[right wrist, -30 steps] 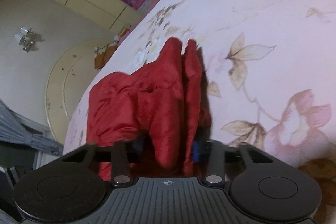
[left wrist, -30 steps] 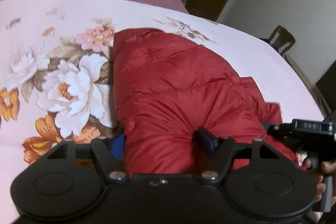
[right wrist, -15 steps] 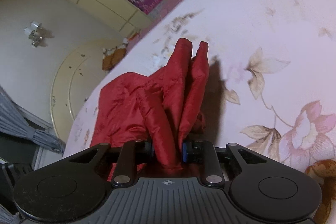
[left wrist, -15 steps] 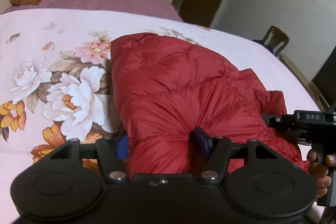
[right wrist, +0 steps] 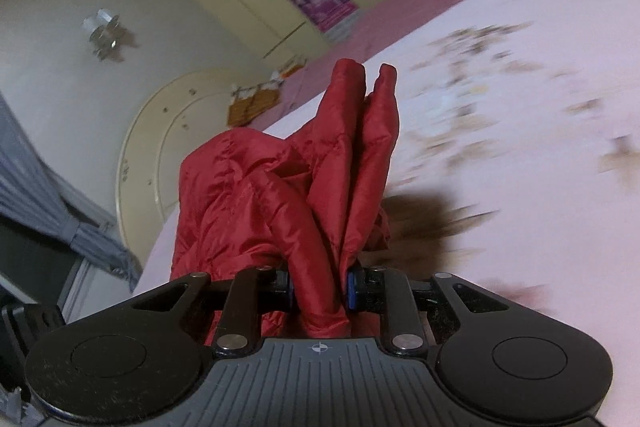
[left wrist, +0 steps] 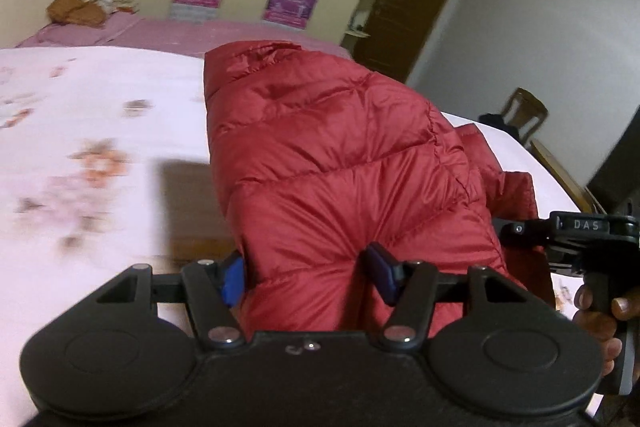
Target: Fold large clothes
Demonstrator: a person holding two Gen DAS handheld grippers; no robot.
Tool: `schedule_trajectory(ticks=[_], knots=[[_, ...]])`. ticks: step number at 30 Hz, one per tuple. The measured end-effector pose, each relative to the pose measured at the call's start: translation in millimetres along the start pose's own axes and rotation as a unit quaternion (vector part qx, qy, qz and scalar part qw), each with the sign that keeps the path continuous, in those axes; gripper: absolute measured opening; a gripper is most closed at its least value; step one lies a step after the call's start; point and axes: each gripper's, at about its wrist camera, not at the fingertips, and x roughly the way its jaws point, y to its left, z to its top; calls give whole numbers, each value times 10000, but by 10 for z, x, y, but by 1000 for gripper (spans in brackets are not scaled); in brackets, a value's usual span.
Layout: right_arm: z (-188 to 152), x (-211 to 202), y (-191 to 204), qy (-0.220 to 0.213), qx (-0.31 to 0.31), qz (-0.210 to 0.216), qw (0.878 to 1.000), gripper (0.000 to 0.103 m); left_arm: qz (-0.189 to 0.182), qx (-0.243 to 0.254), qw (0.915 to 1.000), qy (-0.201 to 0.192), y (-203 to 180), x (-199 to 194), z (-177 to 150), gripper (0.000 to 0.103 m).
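The bed [left wrist: 100,227], under a pale floral sheet, carries the red puffer jacket [left wrist: 340,155], which is lifted clear of it at the near edge, likely to carry one half over the other. The left tool [left wrist: 308,277] clamps a thick padded fold, standing fairly wide. The right tool [right wrist: 319,287] pinches thinner gathered layers, nearly closed, so both corners travel together.

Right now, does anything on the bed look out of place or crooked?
Nothing looks damaged or spilled. The red jacket is bunched up, not flat: both grippers pinch thick folds of it above the flowered sheet. An orange bundle lies at the bed's far end.
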Motion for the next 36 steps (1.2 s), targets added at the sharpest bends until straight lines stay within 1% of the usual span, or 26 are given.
schedule_trajectory(ticks=[5,9,11,14,16,18,19,20,21,22,23,24,25,26,27,28,29,31,33,36], knots=[[-180,795,486,240,-3,187,9995,22,231,-119,9995,166,851,-195,96,59],[-330,1370,749,405,156,261,9987,22,296,-256,9986,348,1410,-187,198,59],[-392,1591,828,486,243,204,9983,22,284,-282,9981,470,1627,-102,254,60],[-488,1825,787,498,343,-132,9981,22,117,-370,9974,608,1816,122,313,62],[-507,1917,601,493,554,-356,9966,22,5,-432,9972,609,1877,204,306,62],[-500,1926,510,497,640,-373,9960,22,10,-344,9978,564,1852,219,278,62],[-492,1924,502,503,598,-391,9962,22,9,-348,9980,535,1872,216,268,64],[-487,1919,502,507,543,-416,9964,22,-4,-410,9979,500,1906,210,254,68],[-485,1916,524,514,510,-424,9965,23,-4,-477,9978,468,1933,183,233,70],[-465,1891,529,511,499,-440,9965,25,-1,-522,9977,429,1991,135,195,73],[-451,1866,544,502,449,-505,9965,29,30,-554,9978,351,2029,35,149,74],[-430,1809,615,412,331,-667,9964,40,35,-587,9980,246,2066,-62,131,74],[-412,1722,667,236,177,-856,9959,46,46,-619,9980,125,2115,-162,129,72],[-379,1599,718,-27,-22,-1059,9944,46,81,-626,9980,-42,2178,-262,169,69],[-340,1510,773,-211,-187,-1134,9931,46,91,-588,9980,-222,2181,-320,202,66],[-320,1441,831,-332,-353,-1099,9928,46,41,-539,9979,-366,2181,-354,257,60],[-277,1423,915,-404,-546,-1048,9922,45,-21,-494,9977,-461,2161,-349,340,60],[-222,1516,1098,-341,-974,-953,9901,20,-224,-311,9979,-522,2060,-236,516,60],[-207,1695,1229,-186,-1224,-881,9884,20,-353,38,9984,-437,1886,-25,687,60],[-250,2037,1320,-8,-1674,-1101,9797,20,-378,389,9985,-92,1707,424,844,60]])
